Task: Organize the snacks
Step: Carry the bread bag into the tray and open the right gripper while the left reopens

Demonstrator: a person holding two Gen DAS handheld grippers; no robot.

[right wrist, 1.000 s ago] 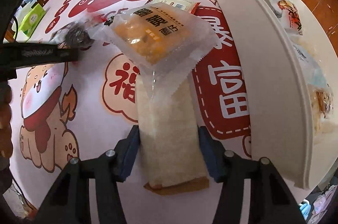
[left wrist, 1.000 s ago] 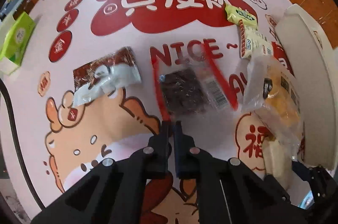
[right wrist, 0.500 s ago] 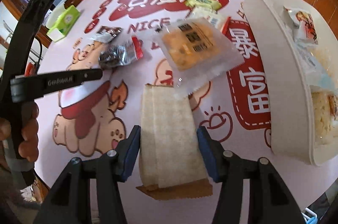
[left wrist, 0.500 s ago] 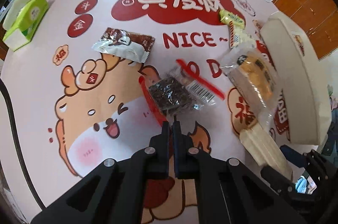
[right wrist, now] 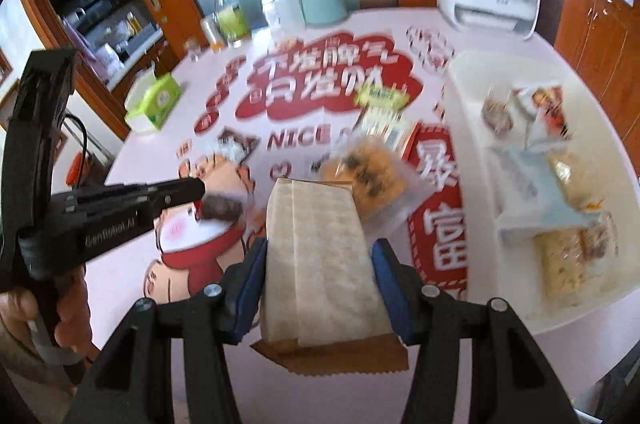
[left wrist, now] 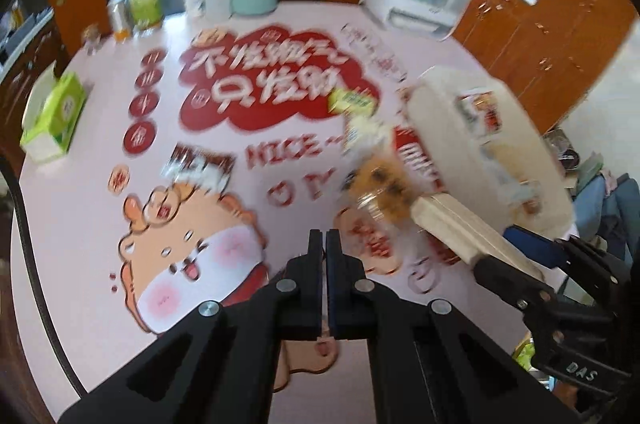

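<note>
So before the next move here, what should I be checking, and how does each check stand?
1. Right gripper grips the cream packet: ok, pads press both sides.
2. Left gripper holds the dark packet: ok, shut, packet at its tip.
3. Orange bread packet clear of the cream packet: cannot tell, they overlap and it is blurred.
4. Tray has room: ok, a bare patch shows by its left rim.
5. Table cleared of snacks: not ok, the brown-and-white packet and green packet lie there.
</note>
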